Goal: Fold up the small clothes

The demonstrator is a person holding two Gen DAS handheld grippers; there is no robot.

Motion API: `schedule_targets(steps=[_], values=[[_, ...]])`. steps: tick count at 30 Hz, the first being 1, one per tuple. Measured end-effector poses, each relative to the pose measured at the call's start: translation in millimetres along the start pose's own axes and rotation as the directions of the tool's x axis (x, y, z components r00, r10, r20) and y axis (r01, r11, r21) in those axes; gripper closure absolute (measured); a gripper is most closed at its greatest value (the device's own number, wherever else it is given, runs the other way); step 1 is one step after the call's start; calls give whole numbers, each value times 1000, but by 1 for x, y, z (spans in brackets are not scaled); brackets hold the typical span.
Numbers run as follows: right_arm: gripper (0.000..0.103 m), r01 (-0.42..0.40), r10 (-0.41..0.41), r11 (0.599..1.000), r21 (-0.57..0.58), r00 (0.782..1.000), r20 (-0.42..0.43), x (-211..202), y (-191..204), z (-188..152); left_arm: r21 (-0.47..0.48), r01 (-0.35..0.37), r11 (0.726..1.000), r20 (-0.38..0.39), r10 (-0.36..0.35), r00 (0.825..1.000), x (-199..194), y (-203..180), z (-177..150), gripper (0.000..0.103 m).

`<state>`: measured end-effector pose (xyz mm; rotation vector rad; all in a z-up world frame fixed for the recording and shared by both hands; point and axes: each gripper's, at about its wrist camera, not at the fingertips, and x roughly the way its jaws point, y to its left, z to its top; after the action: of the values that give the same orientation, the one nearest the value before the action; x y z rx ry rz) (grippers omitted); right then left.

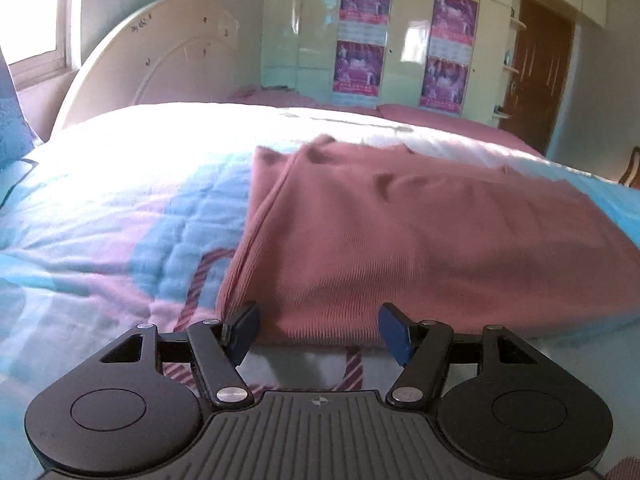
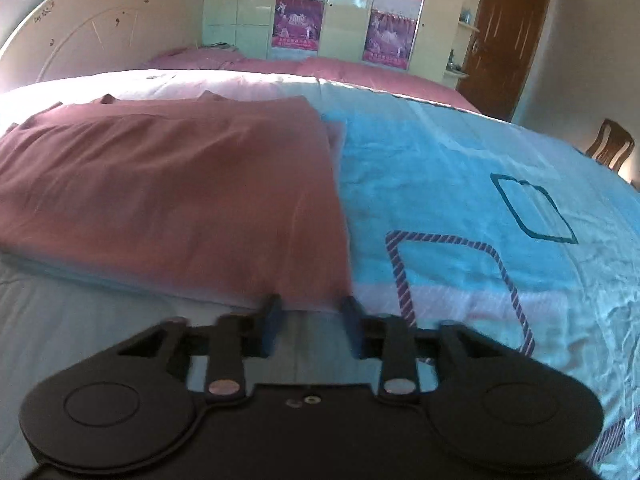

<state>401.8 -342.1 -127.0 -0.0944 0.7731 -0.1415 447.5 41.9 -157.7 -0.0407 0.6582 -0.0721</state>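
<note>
The pink top [image 1: 400, 240] lies flat on the bed, on the blue & pink quilt [image 1: 100, 220], already folded over at least once, w/ its near edge right by both claws. The left gripper [image 1: 318, 330] is wide open, one blue pad at the near left corner of the cloth & the other further along the near edge, nothing pinched yet. The right gripper [image 2: 310, 320] is at the near right corner; its jaws are much closer together but there is a gap, & I see no cloth caught in it, so it holds nothing. The right view is smeary, so I can't be sure how close the pads are to the hem. What could go wrong? I think the claws may bite too deep & grab the quilt too, since the top lies tight on it, then the quilt lifts w/ the cloth. Or they nip only the top layer, & the fold under it slides open. If one side grabs & the other misses, the top gets pulled crooked & wrinkles. The narrow right gap could also just push the edge away instead of taking it in.
</note>
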Motion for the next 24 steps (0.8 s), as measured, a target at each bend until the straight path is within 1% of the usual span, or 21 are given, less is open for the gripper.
schedule_targets(steps=[2, 5, 6, 8, 10, 12, 13, 14, 15, 16, 17, 21, 22, 24], values=[[87, -18, 16, 999, 36, 998, 53, -10, -2, 5, -19, -3, 1000, 7, 3, 1000, 3, 1, 3, 38], [86, -20, 15, 999, 46, 995, 97, -12, -1, 10, -28, -18, 999, -27, 17, 999, 17, 4, 2, 38], [88, -22, 18, 999, 40, 996, 82, -6, -1, 9, -18, -19, 1000, -27, 18, 999, 18, 2, 1, 38], [88, -7, 8, 999, 32, 1000, -28, 13, -4, 5, -13, -28, 1000, -19, 28, 999, 13, -1, 4, 38], [88, -10, 11, 1000, 28, 1000, -6, 6, -4, 9, -31, -18, 999, 12, 18, 1000, 5, 1, 5, 38], [87, -19, 15, 999, 46, 996, 83, -9, -5, 12, -32, -50, 998, -32, 49, 998, 12, 6, 2, 38], [86, -22, 16, 998, 50, 993, 115, -12, -5, 13, -29, -54, 998, -30, 53, 998, 15, 8, 0, 38], [87, -26, 20, 998, 53, 994, 103, -8, -5, 12, -29, -52, 998, -25, 51, 998, 15, 9, 0, 38], [90, -24, 22, 998, 52, 999, 46, 2, -5, 11, -25, -51, 998, -28, 51, 998, 16, 8, 1, 38], [90, -22, 24, 998, 55, 999, -35, 16, -6, 9, -18, -53, 998, -32, 52, 998, 16, 8, 2, 38], [90, -27, 28, 998, 61, 999, -20, 18, -7, 8, -15, -54, 998, -35, 53, 998, 17, 7, 2, 38], [91, -23, 25, 997, 70, 999, -21, 15, -11, 11, -15, -54, 998, -31, 53, 998, 19, 6, -1, 38], [91, -13, 14, 998, 67, 1000, -5, 13, -11, 11, -10, -57, 998, -32, 56, 998, 19, 5, -1, 38], [87, -10, 6, 997, 74, 999, 47, 3, -10, 11, -4, -58, 998, -34, 58, 998, 18, 6, -2, 38]])
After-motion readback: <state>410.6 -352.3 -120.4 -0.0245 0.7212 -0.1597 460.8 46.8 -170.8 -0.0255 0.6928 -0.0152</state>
